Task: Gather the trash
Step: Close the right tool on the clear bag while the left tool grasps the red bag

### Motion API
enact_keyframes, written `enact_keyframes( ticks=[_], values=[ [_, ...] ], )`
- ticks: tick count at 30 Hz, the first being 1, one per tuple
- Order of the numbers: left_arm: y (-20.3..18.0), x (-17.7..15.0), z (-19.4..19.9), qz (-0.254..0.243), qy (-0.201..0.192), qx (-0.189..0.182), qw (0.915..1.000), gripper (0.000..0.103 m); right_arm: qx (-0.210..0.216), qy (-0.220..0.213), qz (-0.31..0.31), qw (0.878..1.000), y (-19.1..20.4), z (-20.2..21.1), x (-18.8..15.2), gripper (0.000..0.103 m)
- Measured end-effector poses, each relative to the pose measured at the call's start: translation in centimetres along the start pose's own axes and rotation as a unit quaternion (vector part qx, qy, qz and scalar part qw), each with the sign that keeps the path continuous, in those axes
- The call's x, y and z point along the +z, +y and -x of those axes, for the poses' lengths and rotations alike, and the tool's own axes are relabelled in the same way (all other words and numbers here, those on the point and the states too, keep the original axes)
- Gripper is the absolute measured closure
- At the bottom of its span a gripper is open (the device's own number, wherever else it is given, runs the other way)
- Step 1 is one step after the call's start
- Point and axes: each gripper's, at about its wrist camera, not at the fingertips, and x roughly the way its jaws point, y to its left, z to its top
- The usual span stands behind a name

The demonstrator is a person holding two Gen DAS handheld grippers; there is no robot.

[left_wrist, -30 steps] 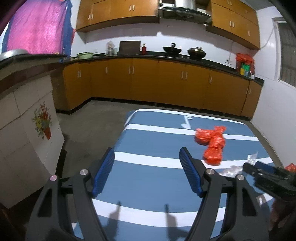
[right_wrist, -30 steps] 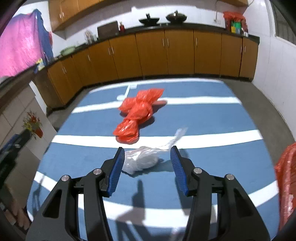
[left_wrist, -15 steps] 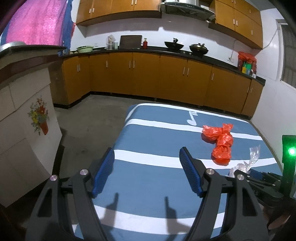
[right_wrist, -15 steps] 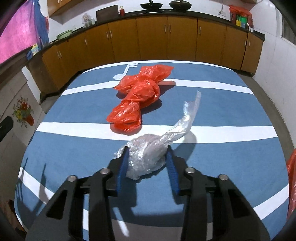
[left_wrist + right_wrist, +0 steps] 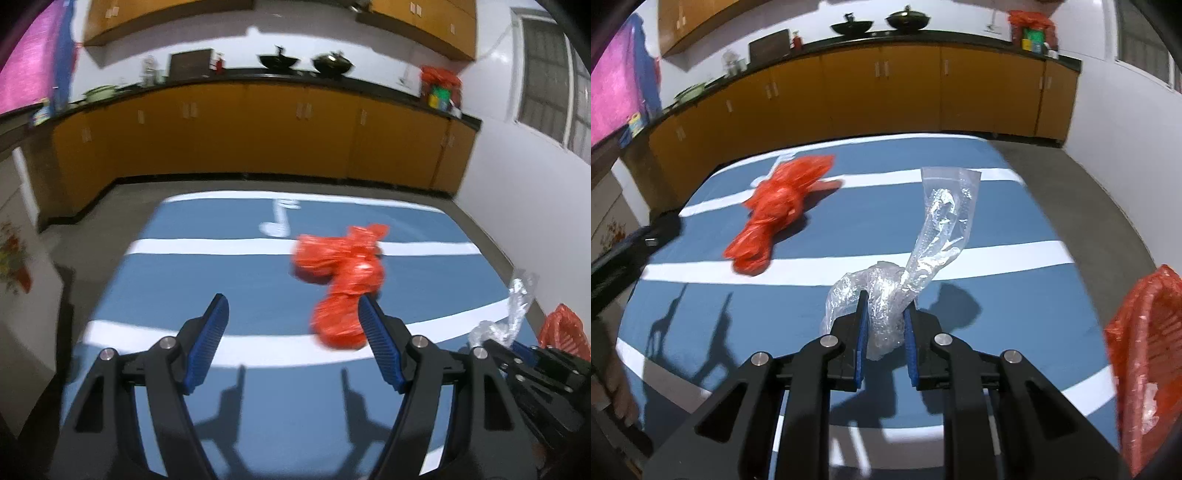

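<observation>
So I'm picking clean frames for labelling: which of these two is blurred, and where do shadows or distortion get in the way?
Left wrist view: motion-smeared, the red bag and cabinets soft; fisheye bends the counter. Right wrist view: sharper, the clear bag crisp between the closing right gripper, finger shadows dark on the blue cloth.

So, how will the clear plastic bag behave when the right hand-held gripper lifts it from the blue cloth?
The clear plastic bag is thin and crumpled, so probably very light and floppy. As the right hand-held gripper is closing on the bunched part, its loose tail will likely flop over. The film looks glossy, so it may slip a little.
</observation>
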Motion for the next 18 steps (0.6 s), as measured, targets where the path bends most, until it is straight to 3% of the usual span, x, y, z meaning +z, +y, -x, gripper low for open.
enact_keyframes(
  ticks=[4, 10, 17, 18],
  values=[
    [-3.0, 0.6, -3.7, -0.029, 0.029, -0.002, 0.9992, 0.032, -0.001, -0.004, -0.012, 1.0, -1.6, 0.6, 0.0, 0.085],
    [-4.4, 1.0, -7.4, -0.043, 0.071, 0.006, 0.9965, 0.034, 0.006, -0.004, -0.022, 1.0, -2.9, 0.8, -0.1, 0.085],
    [-4.3, 0.4, -9.6, -0.03, 0.114, 0.007, 0.993, 0.058, 0.016, -0.006, -0.031, 0.999, -3.7, 1.2, -0.2, 0.085],
    [-4.3, 0.3, -9.6, -0.034, 0.112, 0.009, 0.993, 0.066, 0.016, -0.007, -0.032, 0.999, -3.9, 1.4, -0.3, 0.085]
  ],
)
